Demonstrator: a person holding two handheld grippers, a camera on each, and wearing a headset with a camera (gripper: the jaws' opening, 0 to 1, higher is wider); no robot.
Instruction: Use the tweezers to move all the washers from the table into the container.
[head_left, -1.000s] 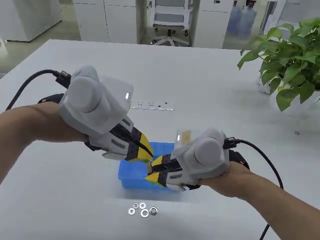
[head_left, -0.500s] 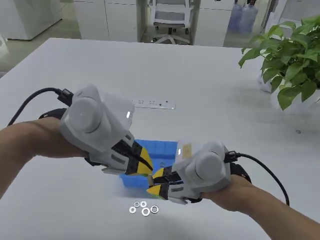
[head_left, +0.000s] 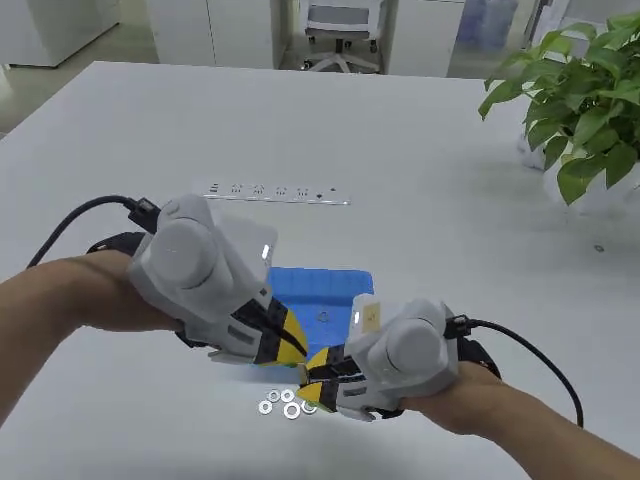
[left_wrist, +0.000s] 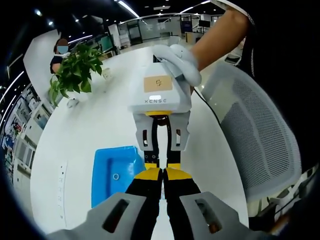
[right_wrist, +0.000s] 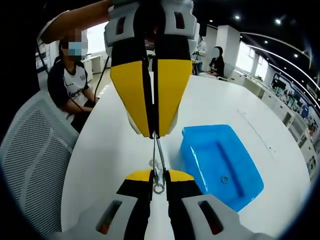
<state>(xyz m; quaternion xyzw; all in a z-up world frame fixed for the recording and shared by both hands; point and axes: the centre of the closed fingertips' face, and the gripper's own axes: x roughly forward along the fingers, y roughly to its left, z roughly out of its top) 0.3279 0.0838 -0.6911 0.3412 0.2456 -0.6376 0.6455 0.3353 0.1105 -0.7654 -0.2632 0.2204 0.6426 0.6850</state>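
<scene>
Lowered toward the washers (head_left: 285, 403), left gripper (right_wrist: 152, 131) clamps thin silver tweezers (right_wrist: 157, 152), right gripper (right_wrist: 159, 176) squeezing their tips.

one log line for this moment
phase: pickup | left gripper: shut on tweezers | right gripper: pinching tweezers near tips | tips: at washers on table | container: one washer inside

Both my grippers have come down from over the container (head_left: 330, 285) to its near edge. The jaw tips of my left gripper (head_left: 292, 347) and right gripper (head_left: 318, 366), formerly well clear of the washers (head_left: 285, 404), now sit just beside them, and the right one overlaps the cluster. The container floor, earlier covered by my jaws, is exposed, with one washer (head_left: 322, 318) lying in it.
</scene>
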